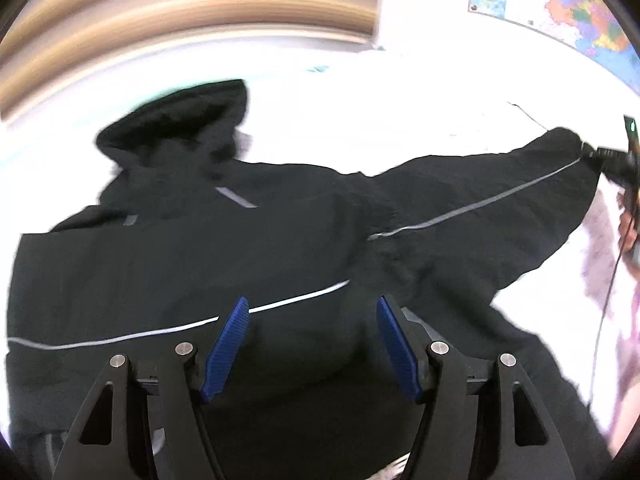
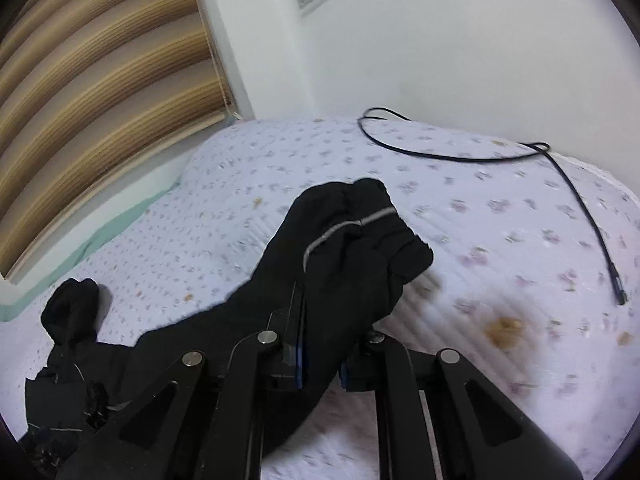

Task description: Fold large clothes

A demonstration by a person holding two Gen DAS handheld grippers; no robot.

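The black jacket [image 1: 192, 264] lies spread on a bed covered by a floral bedspread [image 2: 500, 216]. Its hood [image 1: 176, 128] points toward the window blind [image 2: 100, 80]. One sleeve [image 1: 480, 208], marked by a grey reflective stripe, extends sideways across the bed toward the right edge of the left wrist view.

Edges and open room: bare bedspread lies beyond the hood and beyond the sleeve cuff [image 2: 384, 224], up to the white wall [image 2: 460, 48]. A thin black cable [image 2: 576, 200] lies on the bedspread near the wall, well apart from the cuff. A brown stain [image 2: 504, 328] marks the bedspread just beside the right gripper. A map [image 1: 560, 4] hangs on the wall.

Left gripper [image 1: 312, 344]: fingers spread wide, blue pads [image 1: 226, 348] clear of each other, positioned over the jacket body with nothing between them. Contact with the fabric cannot be determined.

Right gripper [image 2: 322, 360]: fingers closed onto the sleeve just behind the cuff; bunched fabric fills the gap between the pads and the cuff projects forward past them.
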